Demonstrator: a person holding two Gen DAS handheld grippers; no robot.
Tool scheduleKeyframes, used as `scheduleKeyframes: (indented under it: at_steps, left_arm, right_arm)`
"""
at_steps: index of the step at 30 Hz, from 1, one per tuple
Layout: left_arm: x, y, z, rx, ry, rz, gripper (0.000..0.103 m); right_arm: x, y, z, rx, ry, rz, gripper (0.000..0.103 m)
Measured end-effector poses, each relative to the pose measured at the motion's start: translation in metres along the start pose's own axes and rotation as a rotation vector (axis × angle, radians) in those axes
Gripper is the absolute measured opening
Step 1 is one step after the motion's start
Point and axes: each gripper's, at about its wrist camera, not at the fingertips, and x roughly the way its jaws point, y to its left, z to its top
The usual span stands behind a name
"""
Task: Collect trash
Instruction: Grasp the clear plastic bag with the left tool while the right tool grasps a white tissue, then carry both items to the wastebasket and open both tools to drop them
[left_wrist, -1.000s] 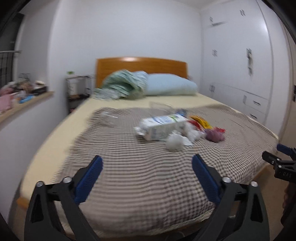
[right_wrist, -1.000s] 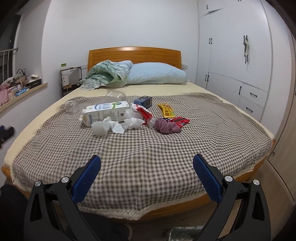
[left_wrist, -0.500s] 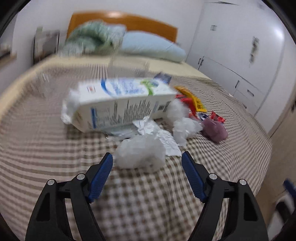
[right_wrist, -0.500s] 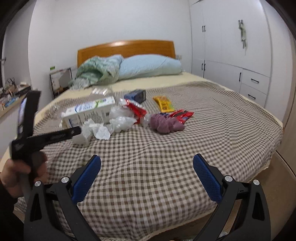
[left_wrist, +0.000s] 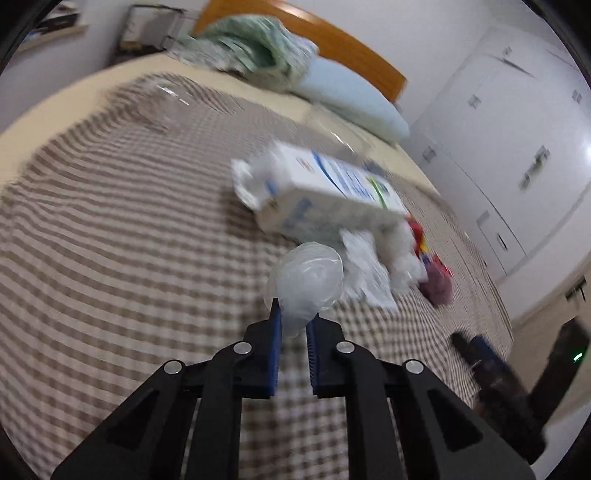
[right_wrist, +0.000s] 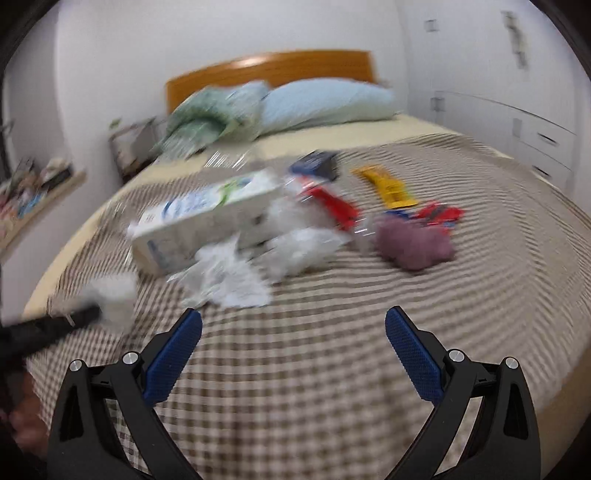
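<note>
Pinching a crumpled plastic bag (left_wrist: 306, 284) in my just-closed left gripper (left_wrist: 293, 326), lower centre of frame, right gripper (right_wrist: 293, 332) spread wide over the checked blanket (right_wrist: 332, 369).

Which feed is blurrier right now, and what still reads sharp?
Right wrist view: heavy motion smear across the white carton and wrappers; only the right gripper, jaws wide open, is crisp. Left wrist view: milder blur; the left gripper and the crumpled clear plastic bag it pinches read sharply. Fisheye bends both.
</note>
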Motion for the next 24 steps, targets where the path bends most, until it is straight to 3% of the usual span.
scheduleKeyframes:
  at_steps: [2,5,12,13,14,15,17,24]
  left_arm:
    - [-0.006,0.008,0.006,-0.010,-0.051,0.039,0.009]
    - [-0.003,0.013,0.015,-0.008,-0.072,0.099,0.008]
    - [-0.004,0.023,0.021,-0.021,-0.097,0.145,0.008]
    - [-0.003,0.025,0.021,-0.018,-0.098,0.149,0.008]
    - [-0.003,0.026,0.022,-0.015,-0.100,0.152,0.008]
    - [-0.003,0.026,0.022,-0.012,-0.098,0.152,0.008]
    - [0.000,0.026,0.023,-0.009,-0.100,0.149,0.008]
    - [-0.017,0.017,0.020,0.007,-0.142,0.136,0.006]
  right_arm:
    - [0.015,0.009,0.003,-0.031,0.028,0.026,0.094]
    - [0.044,0.021,0.019,-0.030,0.071,0.089,0.062]
    - [0.098,0.042,0.043,-0.085,0.187,0.069,0.061]
    - [0.103,0.043,0.043,-0.087,0.205,0.073,0.057]
    - [0.102,0.044,0.042,-0.086,0.200,0.065,0.044]
    - [0.098,0.042,0.041,-0.077,0.191,0.064,0.019]
    - [0.089,0.040,0.042,-0.056,0.182,0.087,0.009]
    - [0.018,0.033,0.057,-0.059,0.067,0.105,0.007]
